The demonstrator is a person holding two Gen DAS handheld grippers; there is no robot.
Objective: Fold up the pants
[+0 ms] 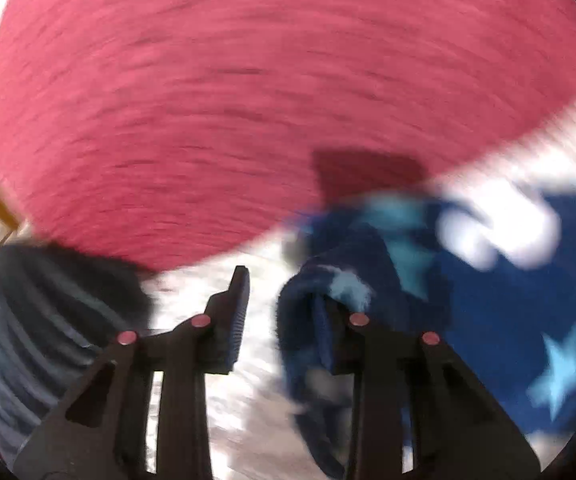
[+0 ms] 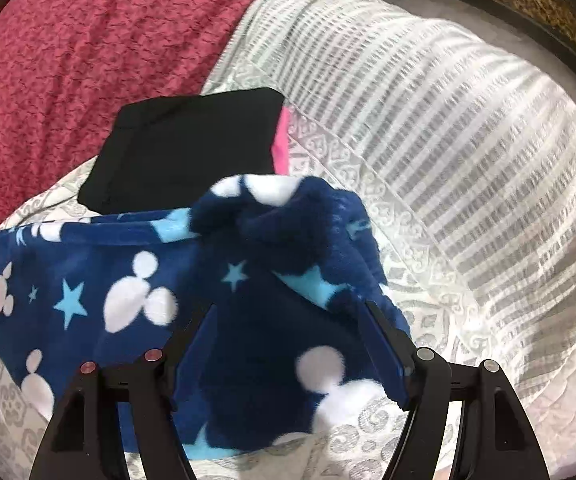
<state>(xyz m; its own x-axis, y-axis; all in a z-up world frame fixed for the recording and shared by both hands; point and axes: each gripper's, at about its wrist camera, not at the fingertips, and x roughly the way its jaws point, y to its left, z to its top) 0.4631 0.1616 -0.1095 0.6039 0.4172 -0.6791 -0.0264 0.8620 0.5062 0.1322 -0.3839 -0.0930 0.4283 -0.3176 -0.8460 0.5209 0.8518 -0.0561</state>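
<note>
The pants (image 2: 136, 280) are dark blue fleece with white mouse heads and light blue stars, lying on a white patterned bedspread (image 2: 427, 272). In the right wrist view my right gripper (image 2: 284, 320) is open, its jaws wide apart with a bunched part of the pants between them. In the blurred left wrist view the pants (image 1: 487, 300) are at the right. My left gripper (image 1: 284, 300) is open; its left finger (image 1: 236, 308) is bare, and the pants' edge is draped over its right finger.
A folded black garment (image 2: 192, 148) lies beyond the pants, with a pink edge (image 2: 282, 140) beside it. A red textured blanket (image 2: 88, 52) covers the left. A white striped pillow (image 2: 467, 128) lies to the right. A dark ribbed cloth (image 1: 48, 328) sits left in the left wrist view.
</note>
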